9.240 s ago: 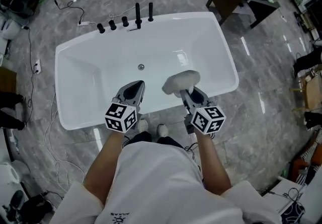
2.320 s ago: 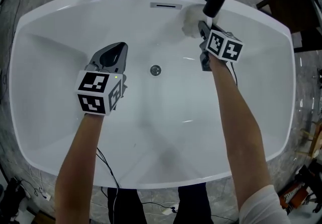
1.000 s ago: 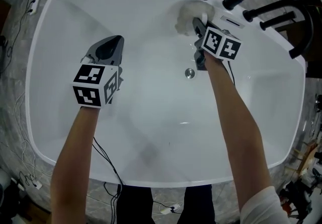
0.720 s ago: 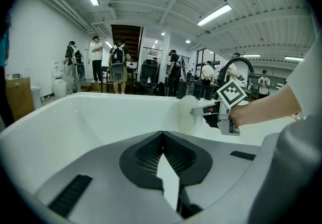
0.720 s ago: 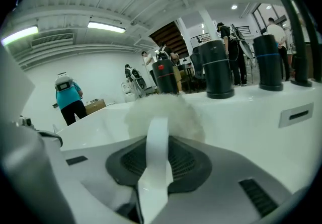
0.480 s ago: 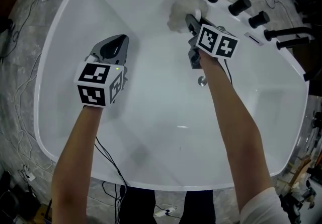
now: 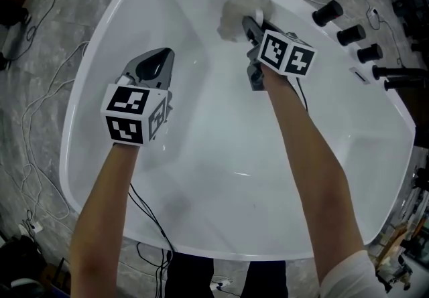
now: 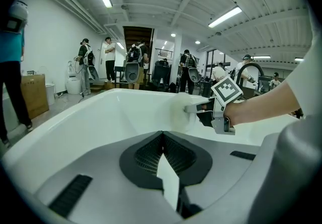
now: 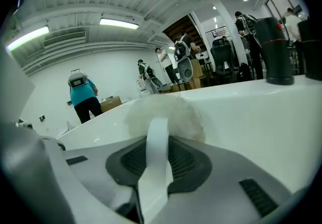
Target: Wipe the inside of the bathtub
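The bathtub (image 7: 221,149) fills the head view, and its rim curves close round the 12 o'clock end where you are working. Past the rim at 2 o'clock stand three black knobs (image 7: 352,34), near your right gripper (image 7: 247,24) but clear of it. From that gripper toward 5 o'clock the tub floor lies bare and wide. At 9 o'clock, beyond the rim, cables (image 7: 37,122) trail over the grey floor (image 7: 40,42).

The white fluffy pad (image 7: 236,10) is a soft, rounded, off-white lump lying against the inner wall at 12 o'clock, just below the rim. In your right gripper view the pad (image 9: 166,115) sits right ahead of the fingers, which are clamped on its white strap (image 9: 155,160).

Your right arm (image 7: 315,169) is stretched long from 6 o'clock, with the marker cube (image 7: 287,53) facing up. Your left gripper (image 7: 161,57) hangs over the sloping wall at 10 o'clock on a shorter reach, well apart from the pad. Its fingers (image 8: 151,153) are together with nothing between them. I cannot tell whether it touches the tub.
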`<state>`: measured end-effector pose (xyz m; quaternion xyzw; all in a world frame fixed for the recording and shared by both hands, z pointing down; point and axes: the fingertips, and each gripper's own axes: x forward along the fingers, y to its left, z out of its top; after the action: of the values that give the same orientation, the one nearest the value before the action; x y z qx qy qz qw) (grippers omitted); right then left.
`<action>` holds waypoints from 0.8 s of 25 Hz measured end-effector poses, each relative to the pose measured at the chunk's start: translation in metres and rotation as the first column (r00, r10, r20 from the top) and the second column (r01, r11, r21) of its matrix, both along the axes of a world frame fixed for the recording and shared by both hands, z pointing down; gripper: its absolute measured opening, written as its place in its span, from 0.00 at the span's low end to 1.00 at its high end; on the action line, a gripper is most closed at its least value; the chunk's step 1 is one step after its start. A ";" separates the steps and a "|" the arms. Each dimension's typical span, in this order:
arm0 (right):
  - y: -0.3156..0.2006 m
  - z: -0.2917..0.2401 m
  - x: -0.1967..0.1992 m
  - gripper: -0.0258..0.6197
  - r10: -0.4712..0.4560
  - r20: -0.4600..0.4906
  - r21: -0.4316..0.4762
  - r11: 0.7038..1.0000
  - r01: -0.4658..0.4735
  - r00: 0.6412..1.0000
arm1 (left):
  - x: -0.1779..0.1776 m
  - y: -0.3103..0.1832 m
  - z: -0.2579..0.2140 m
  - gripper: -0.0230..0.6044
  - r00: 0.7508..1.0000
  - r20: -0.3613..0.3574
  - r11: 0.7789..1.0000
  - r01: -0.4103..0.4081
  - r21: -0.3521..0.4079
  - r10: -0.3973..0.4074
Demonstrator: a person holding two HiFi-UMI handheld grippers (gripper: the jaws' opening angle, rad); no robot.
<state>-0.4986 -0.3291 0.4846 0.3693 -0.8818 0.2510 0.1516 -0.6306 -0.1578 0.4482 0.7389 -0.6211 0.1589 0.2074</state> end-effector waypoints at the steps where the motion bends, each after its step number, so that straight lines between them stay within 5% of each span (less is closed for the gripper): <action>1: 0.001 -0.001 -0.013 0.19 -0.013 0.003 0.003 1.000 0.013 1.000 | -0.007 0.002 -0.001 0.06 1.000 -0.002 1.000 0.005 0.004 -0.005; 12: 0.005 0.007 -0.117 0.19 -0.058 0.006 0.034 0.998 0.058 0.998 | -0.060 0.015 -0.001 0.06 0.997 -0.046 0.998 0.064 0.027 -0.063; 20: 0.013 0.024 -0.146 0.19 -0.087 -0.028 0.056 0.995 0.088 0.996 | -0.068 0.033 0.019 0.06 0.996 -0.060 0.997 0.072 0.012 -0.071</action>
<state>-0.6446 -0.3166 0.5091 0.3377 -0.9020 0.2139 0.1630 -0.6983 -0.1252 0.4668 0.7219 -0.6419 0.1247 0.2262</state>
